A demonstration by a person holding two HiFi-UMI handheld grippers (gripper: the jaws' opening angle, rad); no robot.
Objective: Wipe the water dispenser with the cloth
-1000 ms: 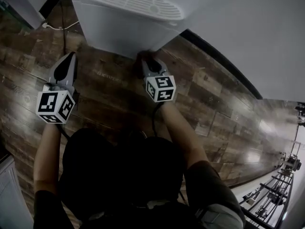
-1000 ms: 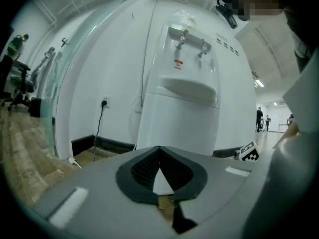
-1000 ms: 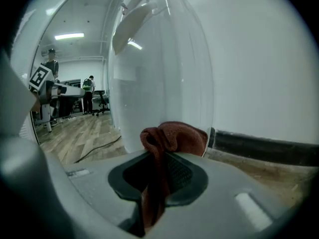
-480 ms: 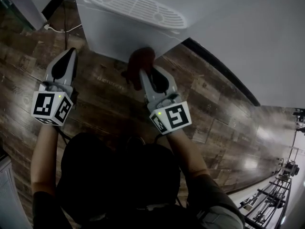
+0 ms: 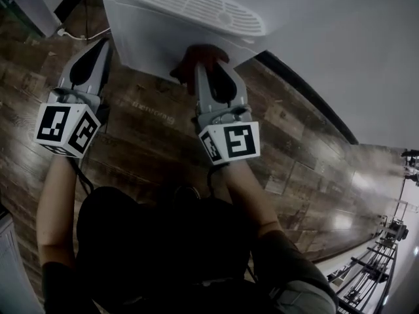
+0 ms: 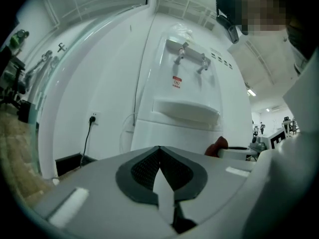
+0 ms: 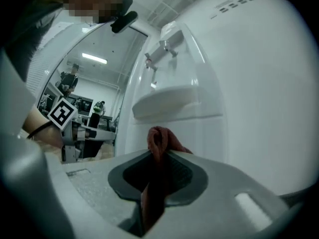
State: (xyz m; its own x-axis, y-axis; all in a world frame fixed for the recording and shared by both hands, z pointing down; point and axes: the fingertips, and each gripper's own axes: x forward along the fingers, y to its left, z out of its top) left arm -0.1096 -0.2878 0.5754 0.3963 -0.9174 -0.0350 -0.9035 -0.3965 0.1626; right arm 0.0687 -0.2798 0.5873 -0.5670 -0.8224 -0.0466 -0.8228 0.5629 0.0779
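A white water dispenser [image 5: 157, 38] stands against the wall, with two taps [image 6: 189, 59] over a drip tray [image 6: 187, 108] and a slotted grille [image 5: 190, 5] seen from above. My right gripper [image 5: 204, 67] is shut on a reddish-brown cloth [image 5: 196, 56], which touches the lower front panel of the dispenser [image 7: 209, 133]. The cloth [image 7: 160, 141] sticks up bunched between the closed jaws. My left gripper [image 5: 98, 48] hovers to the left near the dispenser's front left corner, shut with nothing in it. The cloth [image 6: 218, 146] shows small at the right in the left gripper view.
The floor is dark wood planks [image 5: 150, 142]. A white wall [image 5: 340, 51] runs off to the right behind the dispenser. A black power cable [image 6: 88, 133] hangs from a wall socket left of the dispenser. Tripods and equipment [image 5: 393, 227] stand far off at the right.
Both grippers have moved forward toward the dispenser. The right gripper has brought the cloth up against the lower front panel; the left has drawn close to the front left corner.
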